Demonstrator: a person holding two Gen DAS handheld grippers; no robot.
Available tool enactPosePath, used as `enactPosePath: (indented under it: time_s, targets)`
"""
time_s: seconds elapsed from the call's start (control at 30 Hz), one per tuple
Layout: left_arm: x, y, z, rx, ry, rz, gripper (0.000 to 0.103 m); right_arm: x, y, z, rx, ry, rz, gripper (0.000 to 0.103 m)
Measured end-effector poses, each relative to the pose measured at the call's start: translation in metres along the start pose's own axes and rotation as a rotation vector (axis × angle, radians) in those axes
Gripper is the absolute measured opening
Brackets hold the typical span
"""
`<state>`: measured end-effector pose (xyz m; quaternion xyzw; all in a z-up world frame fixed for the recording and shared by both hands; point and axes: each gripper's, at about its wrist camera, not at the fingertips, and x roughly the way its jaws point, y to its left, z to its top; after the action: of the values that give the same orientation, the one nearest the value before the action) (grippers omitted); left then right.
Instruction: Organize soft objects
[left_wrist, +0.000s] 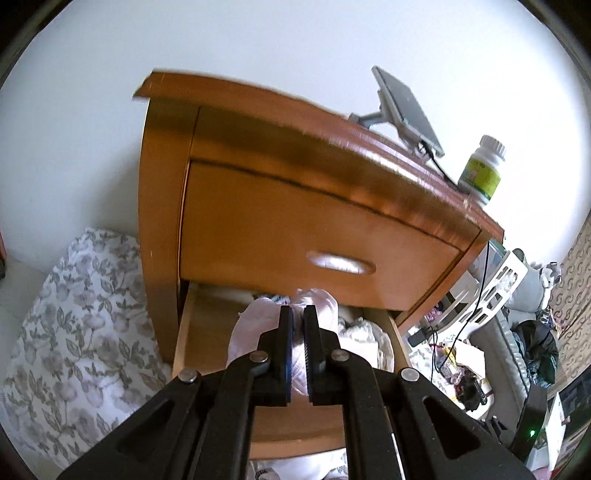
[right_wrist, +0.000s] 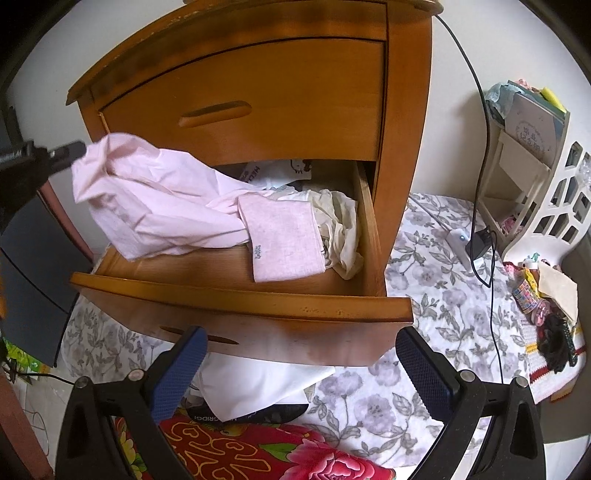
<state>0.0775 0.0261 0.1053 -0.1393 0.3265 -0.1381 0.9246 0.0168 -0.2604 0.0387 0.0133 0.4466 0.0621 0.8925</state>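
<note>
Your left gripper (left_wrist: 298, 325) has its fingers (left_wrist: 285, 332) pinching a bunched fold of the pale pink garment (right_wrist: 155, 199); from the right wrist view you can see that same gripper (right_wrist: 79, 147) at the left of the open drawer (right_wrist: 240, 295), gripping the garment's upper corner. The garment hangs from that pinch and trails down to the right into the drawer, so part of it is lifted above the drawer's left front corner and the rest lies inside. Its folded cuff or sleeve end (right_wrist: 282, 240) rests flat on the drawer bottom, just beside a crumpled cream cloth (right_wrist: 343, 236) against the drawer's right wall. Behind both, at the back of the drawer, lies a white item with print on it (right_wrist: 280, 171).

Your right gripper (right_wrist: 299, 373) hangs in front of the drawer with its fingers (right_wrist: 181, 369) spread wide, holding nothing. Below the drawer front lie a white cloth (right_wrist: 258, 384) and a red floral fabric (right_wrist: 258, 454).

The drawer is the lower one of the wooden nightstand (left_wrist: 295, 206); the upper drawer (right_wrist: 258, 103) is closed. On top of the nightstand stand a white bottle with a green label (left_wrist: 482, 170) and a grey stand-mounted device (left_wrist: 406, 110). A floral bedsheet (right_wrist: 436, 306) spreads to the right of the nightstand.
</note>
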Motion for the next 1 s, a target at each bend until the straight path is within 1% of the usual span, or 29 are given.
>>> enactPosePath:
  time_s: [0.17,0.27,0.33,0.43,0.47,0.57,0.67,0.77,0.8,0.87,0.9,0.93,0.97,1.0]
  targets:
    - [-0.015,-0.003,0.016,0.013,-0.055,-0.001,0.005,-0.004,-0.001,-0.001,0.001,-0.003,-0.004,0.103]
    - [-0.037,-0.007,0.025,0.025,-0.108,-0.007,0.005,-0.008,-0.002,-0.001,0.008,-0.009,-0.008,0.103]
    - [-0.054,-0.009,0.029,0.032,-0.151,-0.012,0.001,-0.012,-0.002,-0.001,0.009,-0.014,-0.010,0.103]
    - [-0.079,-0.013,0.037,0.056,-0.210,-0.006,0.001,-0.018,0.000,-0.002,0.008,-0.023,-0.009,0.103]
    - [-0.085,-0.013,0.039,0.062,-0.224,0.003,0.001,-0.020,0.000,-0.003,0.007,-0.026,-0.008,0.103]
    - [-0.094,-0.010,0.042,0.061,-0.232,0.013,0.001,-0.027,0.004,-0.005,0.000,-0.035,-0.002,0.103]
    - [-0.088,-0.002,0.038,0.044,-0.193,0.032,0.001,-0.033,0.007,-0.007,-0.006,-0.041,0.002,0.103]
    - [-0.069,0.008,0.027,0.015,-0.110,0.052,0.001,-0.038,0.010,-0.009,-0.013,-0.047,0.002,0.103]
    - [-0.059,0.012,0.022,0.005,-0.062,0.051,0.001,-0.040,0.010,-0.009,-0.016,-0.050,0.001,0.103]
    - [-0.045,0.017,0.014,-0.001,-0.012,0.064,0.001,-0.042,0.012,-0.010,-0.017,-0.050,-0.002,0.103]
    - [-0.031,0.021,0.009,-0.003,0.040,0.067,0.001,-0.043,0.012,-0.010,-0.017,-0.051,-0.002,0.103]
    - [-0.022,0.024,0.006,-0.009,0.074,0.070,0.002,-0.043,0.012,-0.010,-0.017,-0.051,-0.002,0.103]
    - [-0.015,0.026,0.003,-0.018,0.103,0.080,0.003,-0.044,0.013,-0.011,-0.019,-0.052,-0.001,0.103]
    - [-0.005,0.030,-0.002,-0.023,0.142,0.088,0.010,-0.045,0.013,-0.011,-0.021,-0.052,0.000,0.103]
